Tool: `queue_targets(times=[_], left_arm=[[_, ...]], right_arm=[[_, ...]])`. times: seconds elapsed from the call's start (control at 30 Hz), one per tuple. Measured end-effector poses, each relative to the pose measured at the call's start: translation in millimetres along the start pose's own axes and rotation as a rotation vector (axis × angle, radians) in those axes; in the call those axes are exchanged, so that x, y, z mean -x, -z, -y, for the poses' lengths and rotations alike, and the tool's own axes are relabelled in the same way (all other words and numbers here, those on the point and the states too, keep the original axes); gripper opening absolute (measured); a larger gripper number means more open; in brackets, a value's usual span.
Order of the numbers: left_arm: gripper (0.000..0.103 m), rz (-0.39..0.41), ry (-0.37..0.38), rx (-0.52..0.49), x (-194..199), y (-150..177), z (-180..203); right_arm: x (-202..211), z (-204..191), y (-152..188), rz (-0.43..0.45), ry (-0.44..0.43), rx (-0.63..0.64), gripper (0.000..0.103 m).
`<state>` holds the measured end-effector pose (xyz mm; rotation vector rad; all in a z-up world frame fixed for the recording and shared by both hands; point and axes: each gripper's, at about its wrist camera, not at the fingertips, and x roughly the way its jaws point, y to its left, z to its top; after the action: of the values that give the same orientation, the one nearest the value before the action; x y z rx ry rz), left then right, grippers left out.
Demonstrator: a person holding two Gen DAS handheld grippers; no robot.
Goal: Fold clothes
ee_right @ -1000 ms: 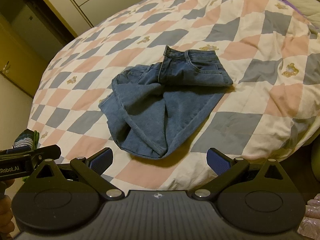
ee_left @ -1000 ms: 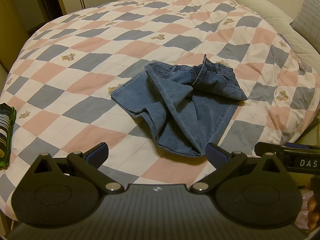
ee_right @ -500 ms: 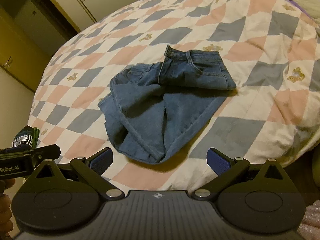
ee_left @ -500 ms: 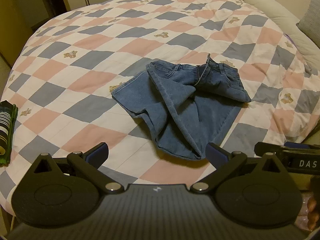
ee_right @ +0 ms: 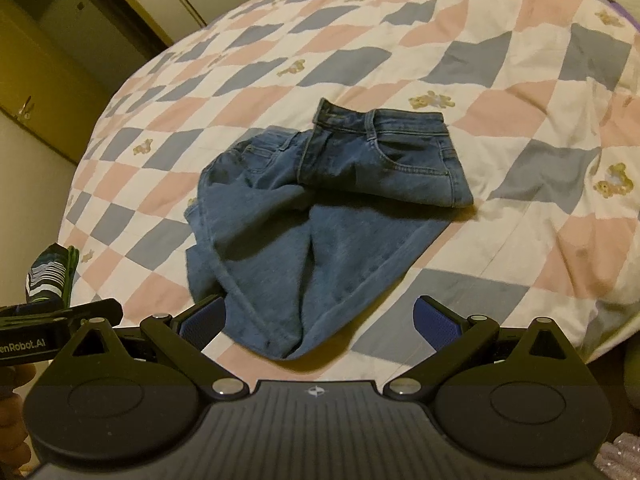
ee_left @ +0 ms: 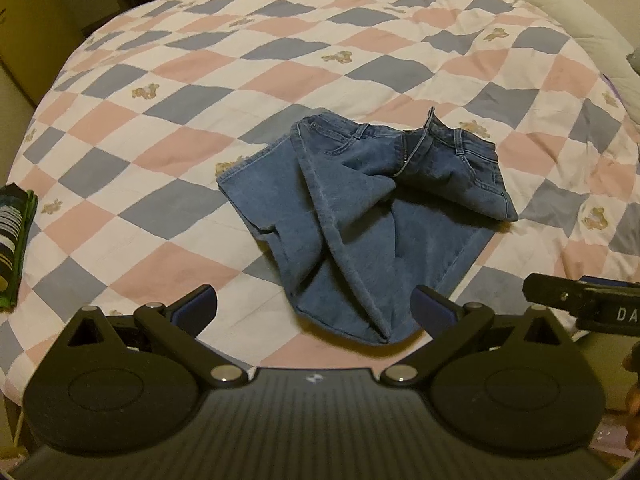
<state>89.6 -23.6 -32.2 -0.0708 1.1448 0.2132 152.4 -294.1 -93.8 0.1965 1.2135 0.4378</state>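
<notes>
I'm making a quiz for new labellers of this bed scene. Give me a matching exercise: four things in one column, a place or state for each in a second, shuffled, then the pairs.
Things:
1. jeans
2. quilt
3. striped folded cloth
4. left tongs

Places or states:
A. open, holding nothing
B. at the bed's left edge
C. crumpled in the middle of the bed
D. checked in pink, grey and white, spread over the bed

Pairs: 1-C, 2-D, 3-B, 4-A
</notes>
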Motion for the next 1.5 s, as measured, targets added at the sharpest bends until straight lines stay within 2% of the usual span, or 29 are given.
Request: queue_targets(times=[0.33, 0.47, 0.67, 0.77, 0.9, 1.0, 1.17, 1.3, 1.4, 1.5], left_arm=[[0.102, -0.096, -0.047, 0.149, -46.6, 16.1, -8.3], [0.102, -0.130, -0.064, 0.148, -61.4, 25.8, -4.4], [0.102, -0.147, -0.030, 0.145, -81.4, 21.7, -5.8], [0.102, -0.130, 0.012, 0.134, -92.1, 13.1, -8.2], [0.102, -0.151, 0.038, 0.075, -115.7, -7.9, -5.5], [0.102, -0.171, 0.073, 0.037, -133.6, -23.3, -7.1], [0.102, -0.190, 0.123, 0.012, -156.4, -47.0, -20.9], [0.102, -0.190, 0.153, 0.002, -167.5, -63.0, -28.2], [0.101, -0.191, 0.172, 0.016, -173.9, -76.1, -31.9], [0.100, -0.194, 0.190, 0.065, -179.6, -89.0, -36.9]], right_arm=[[-31.2, 55.2, -11.4, -0.038, -0.035, 0.020, 0.103], [-48.5, 65.4, -11.3, -0.062, -0.059, 0.009, 0.103], [-71.7, 72.4, -10.5, -0.050, -0.034, -0.002, 0.102], [-76.1, 73.8, -11.6, -0.017, -0.002, 0.005, 0.102], [-79.0, 75.7, -16.0, 0.029, 0.012, -0.011, 0.103], [-91.9, 70.3, -19.5, 0.008, 0.028, -0.042, 0.103], [-115.4, 62.0, -18.9, -0.040, -0.001, -0.175, 0.101], [-127.0, 50.5, -17.4, -0.065, 0.004, -0.196, 0.100], [-130.0, 49.8, -19.2, -0.079, 0.011, -0.195, 0.099], [-132.7, 58.1, -26.6, -0.081, 0.014, -0.201, 0.093]])
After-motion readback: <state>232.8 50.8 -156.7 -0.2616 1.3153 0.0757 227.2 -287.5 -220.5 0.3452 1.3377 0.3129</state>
